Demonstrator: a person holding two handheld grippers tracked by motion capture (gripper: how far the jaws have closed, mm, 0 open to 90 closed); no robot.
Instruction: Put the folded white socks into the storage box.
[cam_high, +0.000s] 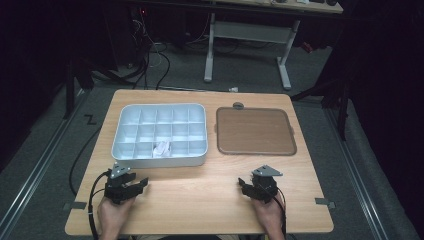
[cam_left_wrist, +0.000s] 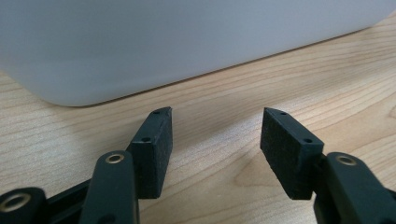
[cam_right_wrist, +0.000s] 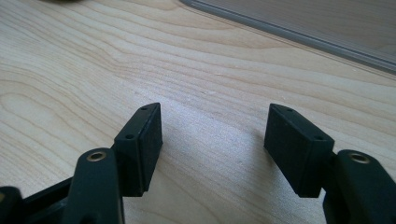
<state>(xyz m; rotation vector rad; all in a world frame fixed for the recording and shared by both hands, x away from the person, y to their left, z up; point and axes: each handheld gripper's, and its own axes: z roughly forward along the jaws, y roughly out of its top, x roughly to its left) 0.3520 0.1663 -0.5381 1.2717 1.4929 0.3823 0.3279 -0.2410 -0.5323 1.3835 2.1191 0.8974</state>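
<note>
A pale compartment box (cam_high: 200, 150) sits on the wooden table at the back left, divided into several cells. One front cell holds a small white crumpled item (cam_high: 162, 148). To its right lies a flat brown tray (cam_high: 255, 131). My left gripper (cam_high: 139, 183) rests on the table just in front of the box, jaws open and empty. In the left gripper view the box's wall (cam_left_wrist: 187, 42) rises close ahead of my left gripper (cam_left_wrist: 217, 112). My right gripper (cam_high: 243, 184) lies near the front right, open and empty. In the right gripper view the tray's rim (cam_right_wrist: 299, 32) crosses beyond my right gripper (cam_right_wrist: 215, 108).
A small grey round piece (cam_high: 238, 105) lies at the table's far edge behind the tray. Bare wood stretches between the two grippers. Beyond the table stand a white desk frame (cam_high: 250, 35) and loose cables on the dark floor.
</note>
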